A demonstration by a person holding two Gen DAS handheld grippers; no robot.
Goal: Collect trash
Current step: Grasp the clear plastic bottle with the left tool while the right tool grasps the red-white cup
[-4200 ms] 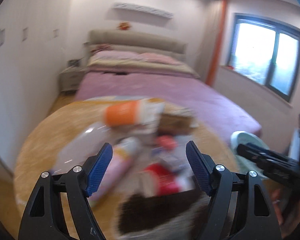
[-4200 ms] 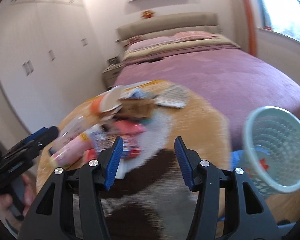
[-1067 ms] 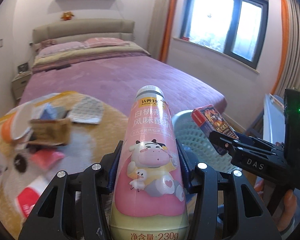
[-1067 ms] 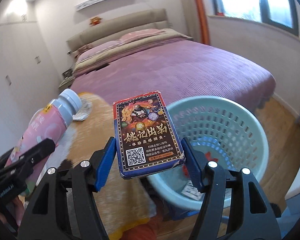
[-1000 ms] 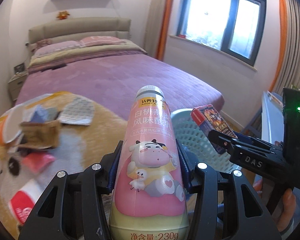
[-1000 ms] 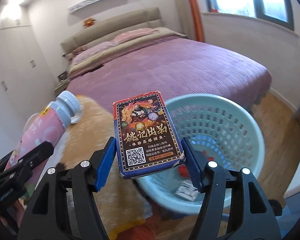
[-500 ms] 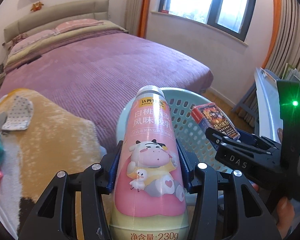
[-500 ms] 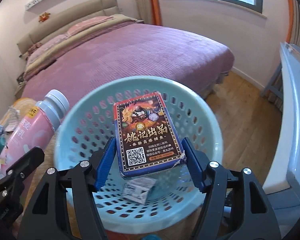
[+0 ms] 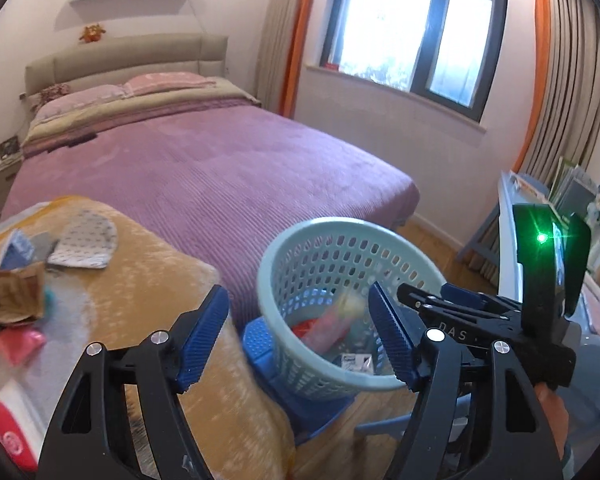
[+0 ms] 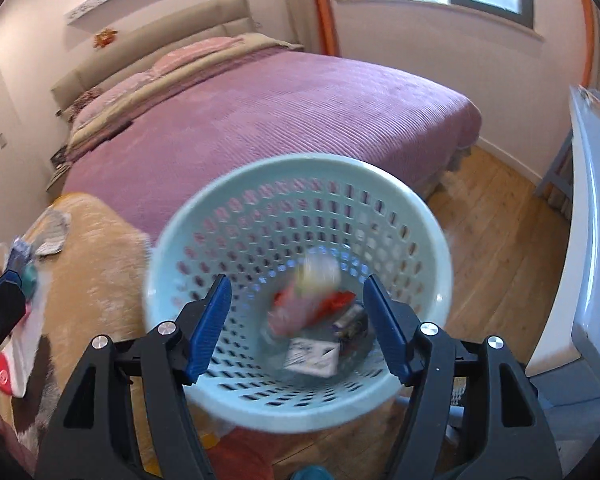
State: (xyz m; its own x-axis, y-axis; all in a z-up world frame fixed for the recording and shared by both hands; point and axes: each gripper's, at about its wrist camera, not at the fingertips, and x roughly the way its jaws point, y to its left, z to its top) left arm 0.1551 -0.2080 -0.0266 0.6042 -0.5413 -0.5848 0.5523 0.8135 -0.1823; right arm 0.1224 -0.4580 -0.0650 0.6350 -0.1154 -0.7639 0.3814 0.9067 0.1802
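Right wrist view: the pink bottle (image 10: 300,300), blurred, lies inside the pale green basket (image 10: 172,264) with the dark card box (image 10: 350,322) at its 4 o'clock and a white packet (image 10: 310,356) at 6. The right tool (image 10: 296,328) hangs over the rim, blue pads apart and empty. The left tool (image 9: 300,340) gapes too. More trash (image 9: 16,300) sits on the desk (image 9: 140,280) at 9 o'clock; the bed (image 10: 300,112) lies at 12.

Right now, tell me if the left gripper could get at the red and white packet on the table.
Probably yes. The left gripper is open and holds nothing, and the red and white packet lies uncovered at the table's near edge, to its left, with nothing between them.
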